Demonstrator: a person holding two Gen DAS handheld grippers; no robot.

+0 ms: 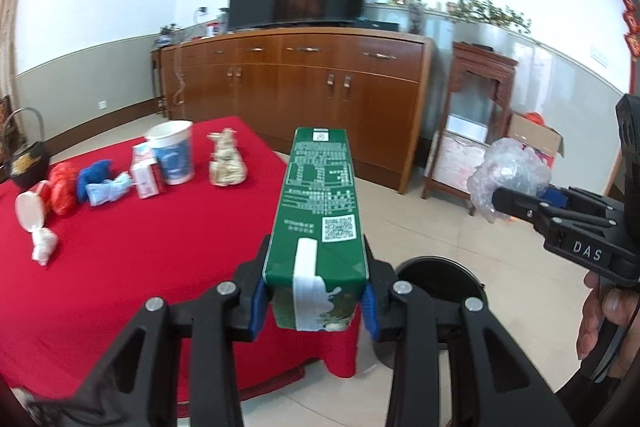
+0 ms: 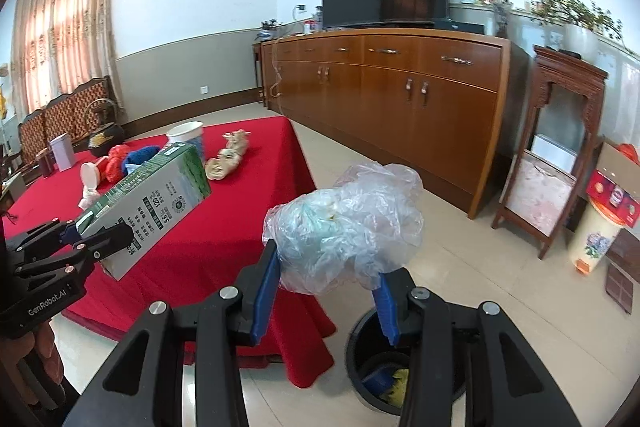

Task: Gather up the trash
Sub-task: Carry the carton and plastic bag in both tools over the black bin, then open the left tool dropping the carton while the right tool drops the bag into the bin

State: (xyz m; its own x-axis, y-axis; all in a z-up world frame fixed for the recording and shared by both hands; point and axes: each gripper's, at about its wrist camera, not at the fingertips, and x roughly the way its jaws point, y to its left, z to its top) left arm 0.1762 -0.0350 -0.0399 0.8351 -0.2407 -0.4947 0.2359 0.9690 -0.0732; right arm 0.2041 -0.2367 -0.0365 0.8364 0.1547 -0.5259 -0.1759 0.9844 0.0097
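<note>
Now the left gripper (image 1: 316,303) is pointing slightly downward, pinching a green carton (image 1: 320,211) beside the red table (image 1: 140,267). Alongside, the right gripper (image 2: 328,291) is squeezing a crumpled plastic bag (image 2: 348,223) above the black bin (image 2: 360,347), which is holding blue and yellow scraps.

L gripper (image 1: 316,301) clamps green carton (image 1: 320,211) w/ blue pads; black bin (image 1: 440,269) just beyond. R gripper (image 1: 516,201) grips crumpled plastic bag (image 1: 506,175). Red table (image 1: 140,259) at left.

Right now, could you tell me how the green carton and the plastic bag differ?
The green carton is a rigid printed box; the plastic bag is a clear, crumpled wad. The carton sits in the left gripper, the bag in the right gripper. Both are gripped, off the red table, near the black bin.
</note>
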